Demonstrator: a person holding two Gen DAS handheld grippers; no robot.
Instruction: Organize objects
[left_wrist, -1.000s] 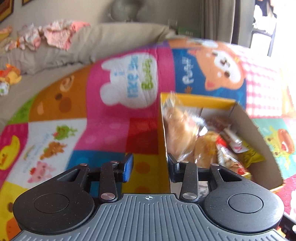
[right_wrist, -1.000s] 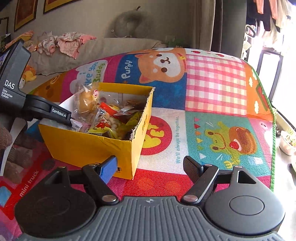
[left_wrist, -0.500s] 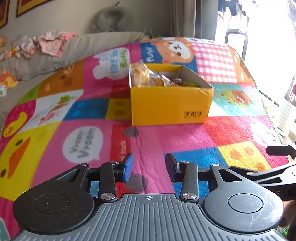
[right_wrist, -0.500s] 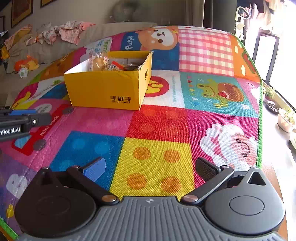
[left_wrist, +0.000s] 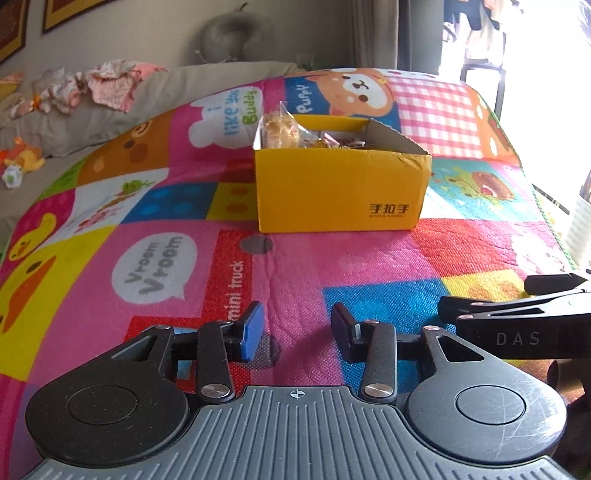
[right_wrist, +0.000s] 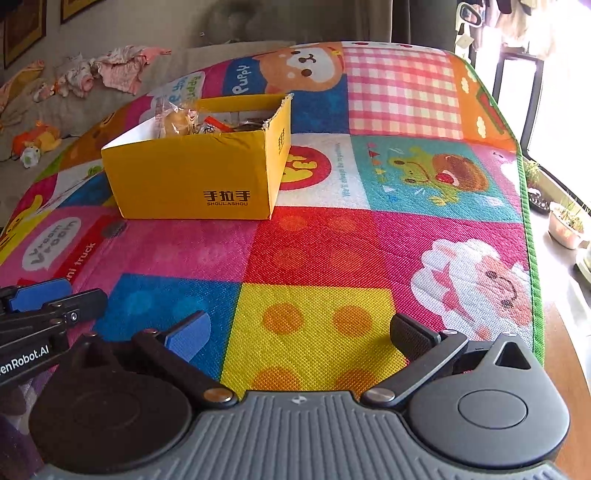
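Note:
A yellow cardboard box (left_wrist: 340, 192) sits on the colourful play mat (left_wrist: 332, 266); it also shows in the right wrist view (right_wrist: 195, 181). It holds several snack packets, with a clear bag of bread (left_wrist: 279, 127) sticking up at its far left corner (right_wrist: 177, 118). My left gripper (left_wrist: 297, 332) is open and empty, low over the mat, well short of the box. My right gripper (right_wrist: 299, 332) is open wide and empty, beside the left one at the mat's near edge.
A grey sofa (left_wrist: 110, 107) with baby clothes (left_wrist: 110, 85) and a small toy (left_wrist: 22, 158) runs behind the mat. The mat's green edge (right_wrist: 532, 240) drops to the floor at the right, where plant pots (right_wrist: 565, 225) stand by a bright window.
Both grippers have pulled back from the box toward the mat's near edge. The left gripper was at the box's left wall a second ago. Both stay open and empty.

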